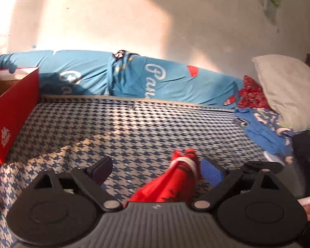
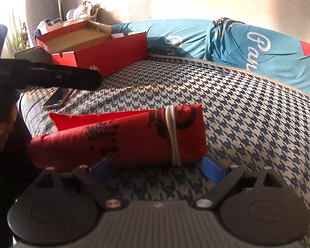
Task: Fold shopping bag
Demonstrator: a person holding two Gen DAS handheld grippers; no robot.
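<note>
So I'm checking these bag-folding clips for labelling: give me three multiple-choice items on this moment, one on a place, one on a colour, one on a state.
1. Where does the red shopping bag lie?
A. inside the shoe box
B. on the houndstooth bedcover
C. on the grey pillow

2. What colour is the cord around the bag?
A. white
B. black
C. green

3. How do the right gripper's jaws stand?
A. shut on the bag
B. shut on the cord
C. open

Answers: 1 B, the bag rests flat on the houndstooth bedcover, apart from the red shoe box. 2 A, the white cord wraps the bag near one end. 3 C, the right gripper has blue pads spread wide, with the bag just ahead of them.
</note>
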